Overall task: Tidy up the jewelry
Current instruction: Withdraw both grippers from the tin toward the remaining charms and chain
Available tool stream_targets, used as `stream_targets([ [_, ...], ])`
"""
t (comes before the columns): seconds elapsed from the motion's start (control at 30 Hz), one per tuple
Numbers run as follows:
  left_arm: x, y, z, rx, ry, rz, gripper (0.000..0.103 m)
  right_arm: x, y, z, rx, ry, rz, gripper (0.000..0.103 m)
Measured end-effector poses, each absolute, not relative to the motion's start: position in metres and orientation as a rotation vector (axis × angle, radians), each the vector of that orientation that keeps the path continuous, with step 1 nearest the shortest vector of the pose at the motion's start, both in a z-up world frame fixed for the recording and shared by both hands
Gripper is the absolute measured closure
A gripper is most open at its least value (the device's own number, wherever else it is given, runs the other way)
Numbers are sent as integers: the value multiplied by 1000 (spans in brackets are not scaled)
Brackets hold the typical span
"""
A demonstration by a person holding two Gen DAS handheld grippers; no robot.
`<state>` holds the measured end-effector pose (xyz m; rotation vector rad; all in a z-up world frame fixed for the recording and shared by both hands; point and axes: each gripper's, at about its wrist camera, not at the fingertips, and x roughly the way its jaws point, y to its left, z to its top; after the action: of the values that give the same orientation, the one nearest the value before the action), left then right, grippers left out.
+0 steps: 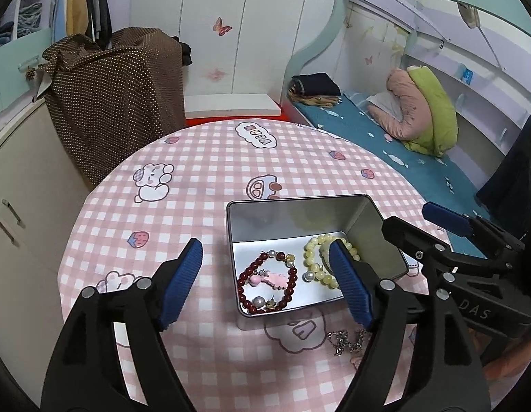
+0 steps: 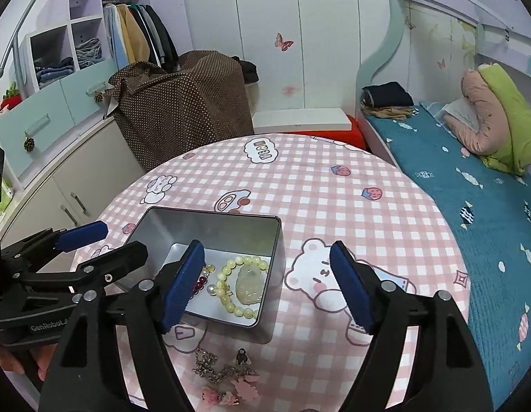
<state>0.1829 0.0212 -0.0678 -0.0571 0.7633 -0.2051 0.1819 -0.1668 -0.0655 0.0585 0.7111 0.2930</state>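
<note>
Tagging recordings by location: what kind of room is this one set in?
Most likely a child's bedroom: a bunk-style bed with blue bedding beside the table, an open wardrobe of hanging clothes, and white closet doors with butterfly stickers.

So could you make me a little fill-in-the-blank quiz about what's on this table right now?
1. The dark red bead bracelet and the pale yellow bead bracelet both lie inside the metal ____.
2. The silver chain necklace lies on the checked tablecloth, ____ the tin.
3. The left gripper and the right gripper both have their jaws ____, holding nothing.

Missing words: tin; outside; open
</note>
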Motion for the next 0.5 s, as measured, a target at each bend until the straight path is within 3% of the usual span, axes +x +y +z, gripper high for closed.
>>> stream_targets([
  [0.17,177,21,-65,-58,759,-197,24,175,-170,-64,54,711,279,23],
  [0.3,170,24,-65,-64,763,-192,18,166,-173,-61,42,702,265,17],
  [0.33,168,25,-66,-62,764,-189,18,163,-173,-60,36,697,262,12],
  [0.5,156,29,-64,-64,758,-174,14,150,-175,-55,20,680,242,11],
])
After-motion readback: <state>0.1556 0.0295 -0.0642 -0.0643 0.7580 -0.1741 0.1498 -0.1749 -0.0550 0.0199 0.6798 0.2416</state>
